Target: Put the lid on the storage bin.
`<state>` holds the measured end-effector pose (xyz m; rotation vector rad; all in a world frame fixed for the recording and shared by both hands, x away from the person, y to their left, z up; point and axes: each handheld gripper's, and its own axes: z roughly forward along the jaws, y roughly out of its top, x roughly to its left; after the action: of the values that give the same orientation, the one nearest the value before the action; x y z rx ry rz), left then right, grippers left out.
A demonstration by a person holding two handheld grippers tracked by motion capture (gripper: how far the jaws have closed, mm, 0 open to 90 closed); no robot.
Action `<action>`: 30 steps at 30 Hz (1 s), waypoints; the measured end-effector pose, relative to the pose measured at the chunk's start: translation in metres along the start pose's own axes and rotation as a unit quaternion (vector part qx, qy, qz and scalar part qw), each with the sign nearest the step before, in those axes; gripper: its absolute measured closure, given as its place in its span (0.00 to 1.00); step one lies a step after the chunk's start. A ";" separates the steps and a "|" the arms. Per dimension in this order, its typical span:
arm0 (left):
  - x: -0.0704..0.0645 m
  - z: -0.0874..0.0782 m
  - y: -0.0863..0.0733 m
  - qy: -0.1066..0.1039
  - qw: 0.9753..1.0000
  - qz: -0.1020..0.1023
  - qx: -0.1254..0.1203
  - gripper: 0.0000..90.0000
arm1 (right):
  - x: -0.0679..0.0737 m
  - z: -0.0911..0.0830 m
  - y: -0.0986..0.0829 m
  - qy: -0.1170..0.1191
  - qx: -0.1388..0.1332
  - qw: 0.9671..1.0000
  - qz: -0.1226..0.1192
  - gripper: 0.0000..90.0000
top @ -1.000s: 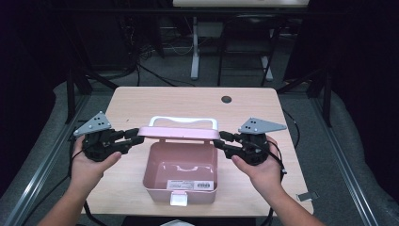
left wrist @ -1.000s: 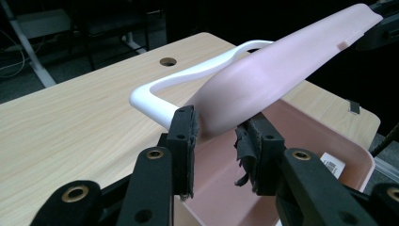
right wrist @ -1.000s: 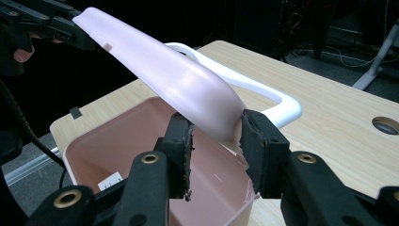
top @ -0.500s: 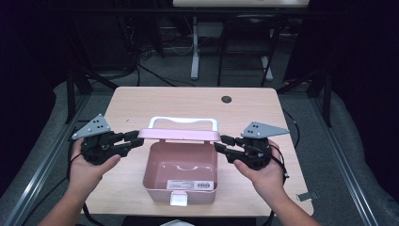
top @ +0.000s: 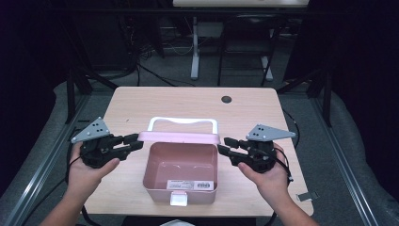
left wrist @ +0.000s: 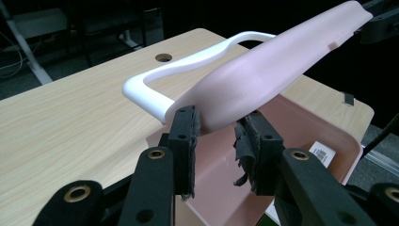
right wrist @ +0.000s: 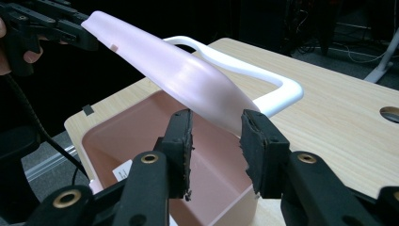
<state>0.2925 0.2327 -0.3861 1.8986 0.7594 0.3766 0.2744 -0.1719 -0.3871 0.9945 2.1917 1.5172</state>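
Item: pink box [top: 181, 172], open-topped, standing near the front edge of the wooden table [top: 160, 101], roughly centred; interior empty, a white printed label on its front wall and a small white latch below that. Item: pink lid [top: 179, 137] with white handle [top: 182, 122], raised above the rear rim of the box and tilted, the handle lying toward the far side of the table. Item: left gripper [top: 134, 141], held in the person's left hand [top: 89, 169] at the lid's left end; in the left gripper view its pads [left wrist: 190, 129] stand on either side of the lid's end, one touching the pink edge, the other with a narrow gap (jaws parted, not clamped). Item: right gripper [top: 225, 145], held in the right hand [top: 263, 176] just beside the lid's right end; in the right gripper view its jaws are spread, the lid's end sitting between and just beyond the pads [right wrist: 186, 136], contact not clear. Item: round cable hole [top: 227, 99] in the tabletop, far right, well apart from the box.
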 end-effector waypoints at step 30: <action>-0.013 -0.006 -0.017 0.001 1.000 0.010 0.005 0.77 | -0.023 -0.007 -0.015 -0.029 -0.008 0.999 0.035 0.69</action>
<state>0.2737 0.2337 -0.3980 1.9163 0.7453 0.3885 0.2816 -0.1958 -0.4008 1.1074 2.1229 1.5123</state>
